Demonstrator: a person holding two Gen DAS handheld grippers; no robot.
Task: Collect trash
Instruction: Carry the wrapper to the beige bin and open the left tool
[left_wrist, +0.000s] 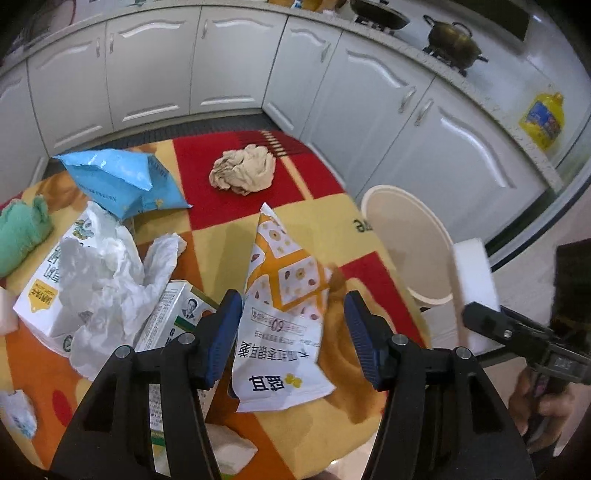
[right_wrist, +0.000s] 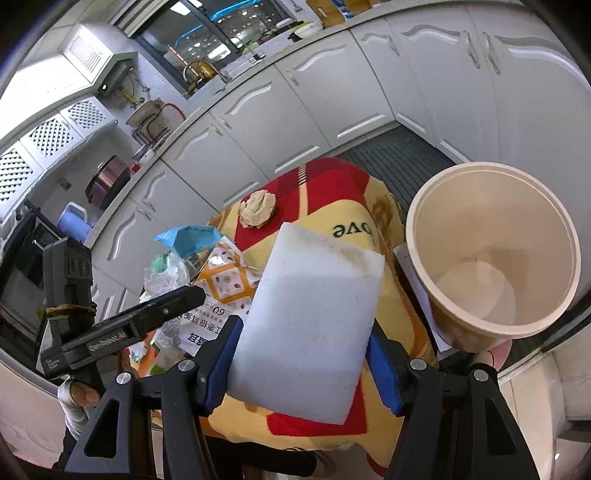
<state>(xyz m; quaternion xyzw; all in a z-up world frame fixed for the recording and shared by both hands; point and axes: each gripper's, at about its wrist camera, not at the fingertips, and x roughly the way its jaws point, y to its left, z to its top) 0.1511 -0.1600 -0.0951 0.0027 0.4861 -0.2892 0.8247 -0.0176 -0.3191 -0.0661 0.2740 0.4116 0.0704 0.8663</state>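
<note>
My left gripper (left_wrist: 291, 339) is open over the table, its blue pads on either side of a white and orange snack bag (left_wrist: 280, 314) lying on the cloth. My right gripper (right_wrist: 303, 354) is shut on a white foam block (right_wrist: 314, 317) and holds it in the air beside the beige trash bin (right_wrist: 491, 251). The bin (left_wrist: 410, 240) and the block (left_wrist: 476, 291) also show at the right in the left wrist view. A blue bag (left_wrist: 122, 177), a crumpled beige paper wad (left_wrist: 243, 168) and a clear plastic bag (left_wrist: 103, 280) lie on the table.
The table wears a red, yellow and orange cloth (left_wrist: 317, 195). Cartons (left_wrist: 173, 321), a green towel (left_wrist: 22, 229) and tissue (left_wrist: 232, 450) lie at the left and front. White kitchen cabinets (left_wrist: 229, 66) run behind. The bin stands off the table's right edge.
</note>
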